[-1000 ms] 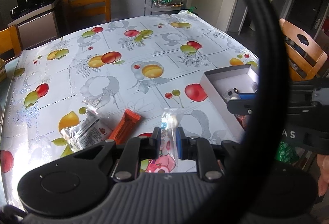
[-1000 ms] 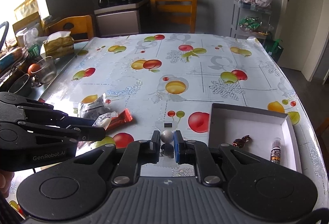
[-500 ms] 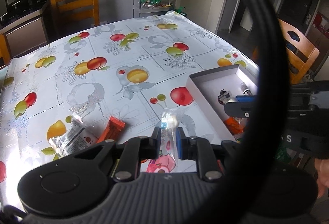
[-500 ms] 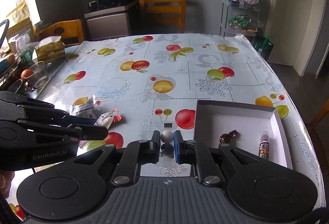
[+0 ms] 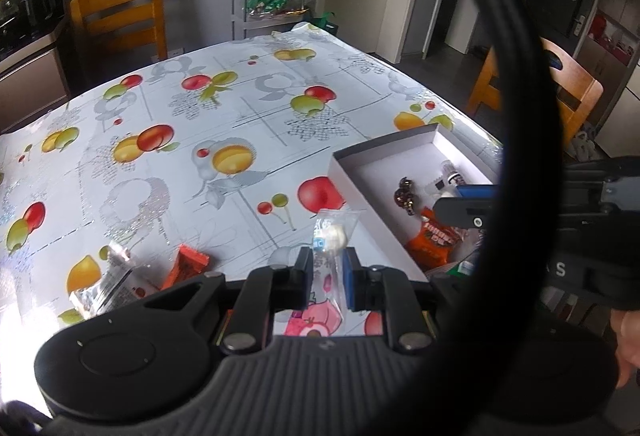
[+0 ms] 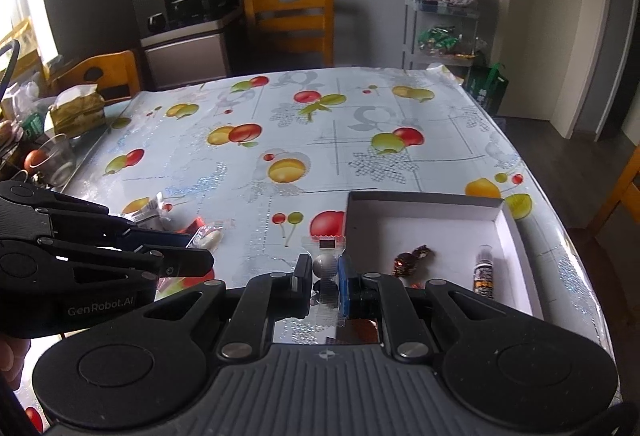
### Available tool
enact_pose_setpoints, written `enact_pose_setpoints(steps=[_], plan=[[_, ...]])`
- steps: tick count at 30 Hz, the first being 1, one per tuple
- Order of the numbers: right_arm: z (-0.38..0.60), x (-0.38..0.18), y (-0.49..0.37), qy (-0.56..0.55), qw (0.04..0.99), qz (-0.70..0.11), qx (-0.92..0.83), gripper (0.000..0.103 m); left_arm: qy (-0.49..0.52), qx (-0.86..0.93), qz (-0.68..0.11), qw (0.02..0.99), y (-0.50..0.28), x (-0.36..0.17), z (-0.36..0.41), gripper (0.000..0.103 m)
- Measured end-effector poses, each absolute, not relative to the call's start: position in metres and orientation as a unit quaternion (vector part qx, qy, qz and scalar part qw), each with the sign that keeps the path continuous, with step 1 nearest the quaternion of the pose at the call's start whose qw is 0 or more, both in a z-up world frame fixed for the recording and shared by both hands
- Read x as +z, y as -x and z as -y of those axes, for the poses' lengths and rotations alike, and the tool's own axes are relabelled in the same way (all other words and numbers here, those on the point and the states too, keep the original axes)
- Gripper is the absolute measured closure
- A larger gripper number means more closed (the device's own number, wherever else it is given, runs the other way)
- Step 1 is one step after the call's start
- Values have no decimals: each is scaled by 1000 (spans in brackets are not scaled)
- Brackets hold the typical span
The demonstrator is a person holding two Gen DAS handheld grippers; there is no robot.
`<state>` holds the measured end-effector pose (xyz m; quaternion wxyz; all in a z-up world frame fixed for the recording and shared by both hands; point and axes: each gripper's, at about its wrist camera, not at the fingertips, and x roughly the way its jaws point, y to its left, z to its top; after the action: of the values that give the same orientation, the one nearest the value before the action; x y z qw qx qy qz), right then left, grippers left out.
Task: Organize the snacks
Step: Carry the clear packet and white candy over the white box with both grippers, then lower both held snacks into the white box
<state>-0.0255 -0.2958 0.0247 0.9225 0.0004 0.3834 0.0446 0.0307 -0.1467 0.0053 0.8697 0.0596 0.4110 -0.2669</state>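
Observation:
My left gripper (image 5: 327, 263) is shut on a clear candy packet (image 5: 332, 236) with a white ball and pink print, held above the table just left of the white box (image 5: 384, 148). My right gripper (image 6: 324, 268) is shut on a clear packet with a silver ball (image 6: 325, 264), at the box's (image 6: 424, 200) left wall. In the box lie a brown wrapped candy (image 6: 410, 258), a small tube (image 6: 482, 270) and an orange packet (image 5: 434, 240). An orange bar (image 5: 184, 266) and a silver packet (image 5: 108, 282) lie on the table at the left.
The table has a fruit-print cloth (image 6: 320, 140). A glass (image 6: 56, 160) and clutter stand at its left edge. Wooden chairs (image 6: 292, 20) and a wire shelf cart (image 6: 440, 24) stand behind. A black cable loop (image 5: 516, 76) crosses the left wrist view.
Both grippers have moved right toward the white box, each still holding its packet. The box now sits closer and more of its contents show in the left wrist view.

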Motion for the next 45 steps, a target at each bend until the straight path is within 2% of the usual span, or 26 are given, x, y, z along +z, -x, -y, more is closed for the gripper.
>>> enact_pose_setpoints(steps=[20,45], plan=[[329,22,35,-18,923,-385,2,87,-82,-321,-407,851,-32,7,194,91],[389,6,37,-34,912,-407,-34,87,-89,-351,-432,826,-50,-18,270,91]])
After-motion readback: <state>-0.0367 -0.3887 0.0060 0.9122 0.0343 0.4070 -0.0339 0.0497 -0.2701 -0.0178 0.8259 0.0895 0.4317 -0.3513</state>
